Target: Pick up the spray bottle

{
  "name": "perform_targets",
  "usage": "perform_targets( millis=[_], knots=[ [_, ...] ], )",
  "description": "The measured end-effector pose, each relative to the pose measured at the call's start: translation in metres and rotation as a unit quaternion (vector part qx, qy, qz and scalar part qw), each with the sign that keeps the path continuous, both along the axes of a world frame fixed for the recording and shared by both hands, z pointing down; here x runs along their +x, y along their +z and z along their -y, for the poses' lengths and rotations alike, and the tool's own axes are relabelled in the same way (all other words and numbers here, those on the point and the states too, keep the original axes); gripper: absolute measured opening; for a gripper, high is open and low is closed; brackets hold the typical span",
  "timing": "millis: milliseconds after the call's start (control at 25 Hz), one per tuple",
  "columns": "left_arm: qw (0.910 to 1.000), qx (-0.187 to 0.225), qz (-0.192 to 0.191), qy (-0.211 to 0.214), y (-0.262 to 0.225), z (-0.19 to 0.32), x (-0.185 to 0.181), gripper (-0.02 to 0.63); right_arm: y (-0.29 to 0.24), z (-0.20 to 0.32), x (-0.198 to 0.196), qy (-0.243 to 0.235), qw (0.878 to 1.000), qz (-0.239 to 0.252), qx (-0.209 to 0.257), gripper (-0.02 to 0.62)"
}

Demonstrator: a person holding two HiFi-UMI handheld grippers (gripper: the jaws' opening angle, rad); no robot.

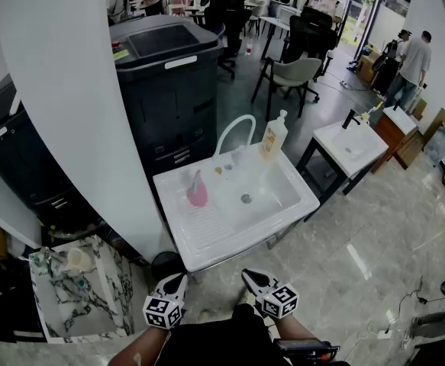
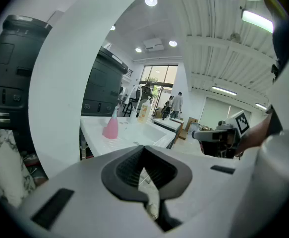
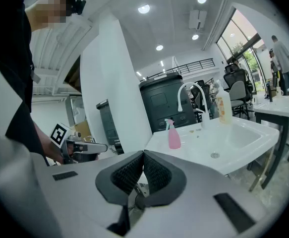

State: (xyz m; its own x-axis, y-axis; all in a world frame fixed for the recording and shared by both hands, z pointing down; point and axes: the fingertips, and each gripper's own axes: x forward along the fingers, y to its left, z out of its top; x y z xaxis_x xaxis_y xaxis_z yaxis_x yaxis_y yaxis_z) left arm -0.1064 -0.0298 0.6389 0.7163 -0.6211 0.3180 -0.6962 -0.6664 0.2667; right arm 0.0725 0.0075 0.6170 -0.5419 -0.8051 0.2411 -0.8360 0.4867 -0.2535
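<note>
The pink spray bottle [image 1: 197, 190] stands upright on the draining board of a white sink [image 1: 291, 204], left of the basin. It also shows ahead in the left gripper view as the pink spray bottle [image 2: 111, 127] and in the right gripper view as the same bottle [image 3: 173, 135]. My left gripper [image 1: 176, 282] and right gripper [image 1: 251, 277] hover side by side near my body, short of the sink's front edge. Both are shut with nothing between the jaws: left gripper [image 2: 144, 148], right gripper [image 3: 143, 155].
A white faucet [image 1: 233, 132] and a yellowish soap bottle [image 1: 274, 136] stand at the sink's back. A wide white pillar [image 1: 62, 97] and a black machine [image 1: 169, 75] rise to the left. A marble-patterned stand [image 1: 81, 292] sits lower left, a second small sink [image 1: 352, 145] to the right.
</note>
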Motion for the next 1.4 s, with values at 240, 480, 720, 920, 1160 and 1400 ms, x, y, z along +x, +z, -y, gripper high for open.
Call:
perform_targets(
  millis=[240, 480, 720, 920, 1160, 1400],
  knots=[
    [0.9999, -0.010, -0.002, -0.006, -0.006, -0.037, -0.006, 0.008, 0.003, -0.027, -0.012, -0.020, 1.000, 0.000, -0.015, 0.026],
    [0.9999, -0.009, -0.005, -0.005, -0.003, -0.039, -0.005, 0.008, 0.004, -0.028, -0.017, -0.017, 1.000, 0.006, -0.006, 0.026],
    [0.9999, -0.005, -0.010, -0.011, -0.005, -0.040, -0.007, 0.008, 0.002, -0.028, -0.014, -0.010, 1.000, 0.013, 0.003, 0.026],
    [0.9998, -0.002, -0.013, -0.018, -0.010, -0.042, -0.007, 0.008, -0.008, -0.025, -0.011, -0.004, 1.000, 0.007, 0.005, 0.026],
    [0.9997, 0.001, -0.011, -0.022, -0.011, -0.048, -0.015, 0.008, -0.005, -0.020, -0.007, -0.005, 1.000, 0.009, 0.012, 0.026],
    [0.9995, -0.002, -0.016, -0.026, -0.011, -0.051, -0.012, 0.008, -0.009, -0.021, -0.001, -0.001, 1.000, 0.008, 0.015, 0.026]
  ],
)
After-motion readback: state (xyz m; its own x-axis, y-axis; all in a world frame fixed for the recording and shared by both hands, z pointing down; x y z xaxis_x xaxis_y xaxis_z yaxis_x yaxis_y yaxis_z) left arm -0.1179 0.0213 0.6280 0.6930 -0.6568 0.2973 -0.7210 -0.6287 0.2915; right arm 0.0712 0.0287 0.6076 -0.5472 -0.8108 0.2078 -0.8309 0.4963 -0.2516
